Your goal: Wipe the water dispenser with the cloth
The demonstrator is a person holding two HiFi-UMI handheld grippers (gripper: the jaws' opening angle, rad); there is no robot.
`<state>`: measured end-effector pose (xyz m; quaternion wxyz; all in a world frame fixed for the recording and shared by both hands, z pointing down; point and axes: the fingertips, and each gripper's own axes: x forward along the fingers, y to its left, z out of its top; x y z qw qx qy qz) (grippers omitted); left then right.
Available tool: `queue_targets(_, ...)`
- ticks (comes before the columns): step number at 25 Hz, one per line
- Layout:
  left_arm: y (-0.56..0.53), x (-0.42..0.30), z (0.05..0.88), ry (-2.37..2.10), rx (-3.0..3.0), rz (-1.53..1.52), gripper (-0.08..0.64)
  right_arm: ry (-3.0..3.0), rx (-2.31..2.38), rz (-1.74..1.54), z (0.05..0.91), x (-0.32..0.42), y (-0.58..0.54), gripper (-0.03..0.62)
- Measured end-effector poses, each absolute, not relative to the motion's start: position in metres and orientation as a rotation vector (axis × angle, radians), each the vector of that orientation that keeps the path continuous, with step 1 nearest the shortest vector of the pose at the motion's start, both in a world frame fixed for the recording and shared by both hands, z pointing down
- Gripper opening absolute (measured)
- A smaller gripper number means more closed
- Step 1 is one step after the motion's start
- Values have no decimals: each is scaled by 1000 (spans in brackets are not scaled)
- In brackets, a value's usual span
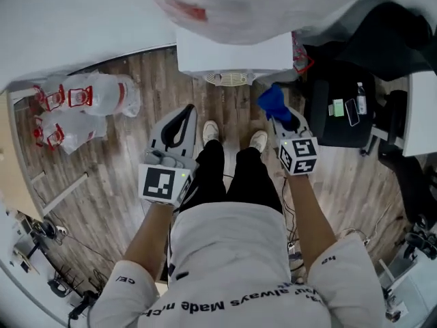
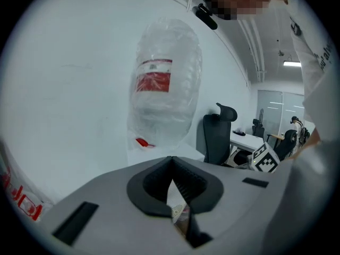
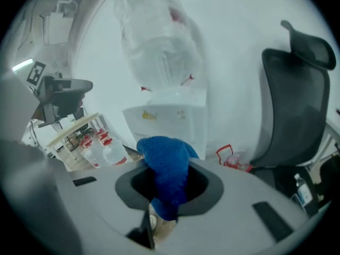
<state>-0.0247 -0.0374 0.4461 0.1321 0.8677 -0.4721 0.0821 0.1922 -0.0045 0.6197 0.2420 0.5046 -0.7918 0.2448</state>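
Observation:
The white water dispenser (image 1: 232, 55) stands straight ahead of the person's feet, with a clear inverted bottle (image 1: 273, 5) on top. My right gripper (image 1: 281, 115) is shut on a blue cloth (image 1: 272, 100) that bunches out past its tips, a short way in front of the dispenser's lower right. In the right gripper view the cloth (image 3: 167, 169) hangs between the jaws of the gripper (image 3: 169, 155), with the dispenser (image 3: 170, 121) beyond. My left gripper (image 1: 186, 116) is shut on nothing, to the left of the dispenser's front. In the left gripper view the gripper (image 2: 171, 161) aims at the bottle (image 2: 164, 97).
Several spare water bottles (image 1: 82, 111) lie on the wood floor at left. At the right stands a black office chair (image 1: 341, 108) with a phone and a small bottle on its seat, beside a white desk (image 1: 420, 111). A red wire frame (image 3: 231, 158) sits by the dispenser's base.

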Motion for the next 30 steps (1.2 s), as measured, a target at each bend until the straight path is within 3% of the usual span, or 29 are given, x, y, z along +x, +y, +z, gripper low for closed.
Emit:
queue_targets(15,-22,-1,253,-1396,2703,16,18,-2576,1397,269,291,148,3,81)
queue_targets(23,-14,3,171,-1336,2792,-140,19,-2687,1388,135,193,126,10,81)
queue_targets(30,-11,-1,146,-1323,2803,-162,20,-2738,1349,72,160,115,16,80)
